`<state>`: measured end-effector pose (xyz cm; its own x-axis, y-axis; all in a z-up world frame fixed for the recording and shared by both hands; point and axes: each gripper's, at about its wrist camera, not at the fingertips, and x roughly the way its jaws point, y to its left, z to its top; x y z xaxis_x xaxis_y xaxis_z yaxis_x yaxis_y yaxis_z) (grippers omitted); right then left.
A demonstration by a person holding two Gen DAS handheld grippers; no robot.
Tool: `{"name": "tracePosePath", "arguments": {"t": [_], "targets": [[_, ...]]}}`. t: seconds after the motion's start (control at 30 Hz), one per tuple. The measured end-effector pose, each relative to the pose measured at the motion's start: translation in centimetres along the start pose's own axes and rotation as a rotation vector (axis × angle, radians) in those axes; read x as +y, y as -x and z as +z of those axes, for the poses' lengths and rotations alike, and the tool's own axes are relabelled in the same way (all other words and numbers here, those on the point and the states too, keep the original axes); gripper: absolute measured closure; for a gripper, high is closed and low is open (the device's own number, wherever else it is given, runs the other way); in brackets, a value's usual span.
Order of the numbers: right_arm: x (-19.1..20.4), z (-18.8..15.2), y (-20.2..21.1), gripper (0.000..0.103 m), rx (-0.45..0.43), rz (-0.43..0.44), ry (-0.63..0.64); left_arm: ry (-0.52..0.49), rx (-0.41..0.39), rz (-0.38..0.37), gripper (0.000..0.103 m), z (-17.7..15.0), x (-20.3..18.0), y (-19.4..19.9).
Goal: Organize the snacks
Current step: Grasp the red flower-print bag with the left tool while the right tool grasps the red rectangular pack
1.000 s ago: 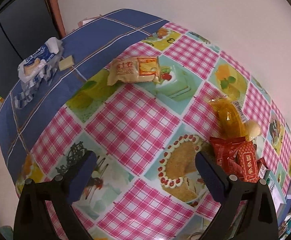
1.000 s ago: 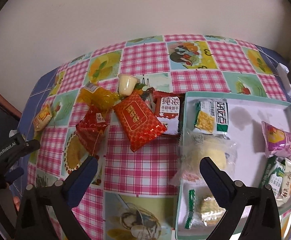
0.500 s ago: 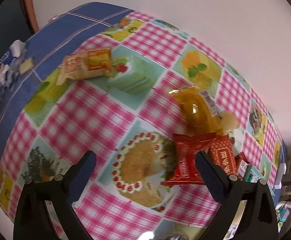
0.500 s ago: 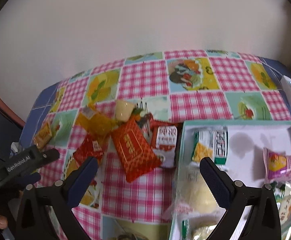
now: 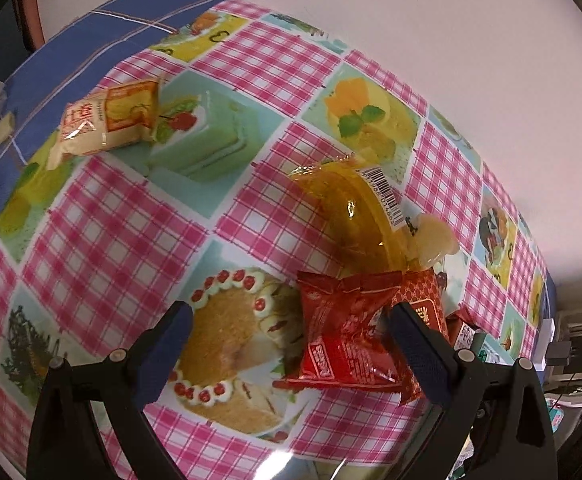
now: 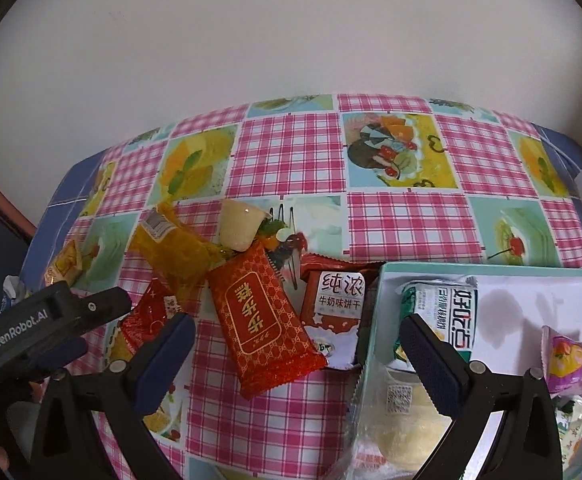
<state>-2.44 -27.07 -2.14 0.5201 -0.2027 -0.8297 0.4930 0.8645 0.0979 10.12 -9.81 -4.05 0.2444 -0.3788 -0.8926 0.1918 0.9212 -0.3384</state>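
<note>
My left gripper point(image 5: 287, 336) hung wide open and empty over a crinkled red packet point(image 5: 343, 340) on the checked cloth point(image 5: 111, 240). My right gripper point(image 6: 297, 350), also agape and empty, hovered between the snack pile and the tray point(image 6: 491, 270).

Soft even light, perhaps overhead; fisheye-warped edges.

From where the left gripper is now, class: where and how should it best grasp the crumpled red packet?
Probably grip the red packet across its puffed middle, coming from above. It lies flat between the left gripper's open fingers, and its crimped ends look too thin to hold well.
</note>
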Motion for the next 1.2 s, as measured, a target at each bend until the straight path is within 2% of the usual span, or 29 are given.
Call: {"name": "tracePosePath", "arguments": {"t": [0.1, 0.27, 0.4, 0.53, 0.6, 0.63, 0.87, 1.0, 1.2], "targets": [[0.6, 0.1, -0.6, 0.001, -0.002, 0.002, 0.026, 0.003, 0.014, -0.012, 0.004, 0.3, -0.2, -0.8], [1.4, 0.0, -1.8, 0.01, 0.014, -0.002, 0.069, -0.02, 0.037, -0.021, 0.006, 0.4, -1.1, -1.8], [1.6, -0.5, -2.6, 0.018, 0.032, -0.003, 0.081, -0.051, 0.062, -0.006, 0.02, 0.2, -1.8, -2.6], [1.9, -0.7, -2.8, 0.021, 0.037, -0.004, 0.094, -0.054, 0.092, -0.01, 0.025, 0.0, -2.1, -3.6], [2.3, -0.9, -2.7, 0.023, 0.036, 0.0, 0.112, -0.048, 0.095, -0.009, 0.035, 0.0, -2.0, -3.8], [2.5, -0.9, -2.7, 0.025, 0.037, 0.006, 0.122, -0.046, 0.096, -0.006, 0.037, 0.0, -1.9, -3.8], [4.5, -1.5, -2.9, 0.035, 0.05, 0.017, 0.193, -0.034, 0.057, 0.105, 0.041, 0.6, 0.0, -3.1], [5.3, -1.9, -3.7, 0.041, 0.091, 0.059, 0.201, 0.007, 0.069, 0.097, 0.041, 0.9, 1.3, -3.3], [5.8, -2.6, -4.9, 0.042, 0.104, 0.006, 0.225, 0.015, 0.077, 0.066, 0.041, 1.2, 2.1, -3.1]]}}
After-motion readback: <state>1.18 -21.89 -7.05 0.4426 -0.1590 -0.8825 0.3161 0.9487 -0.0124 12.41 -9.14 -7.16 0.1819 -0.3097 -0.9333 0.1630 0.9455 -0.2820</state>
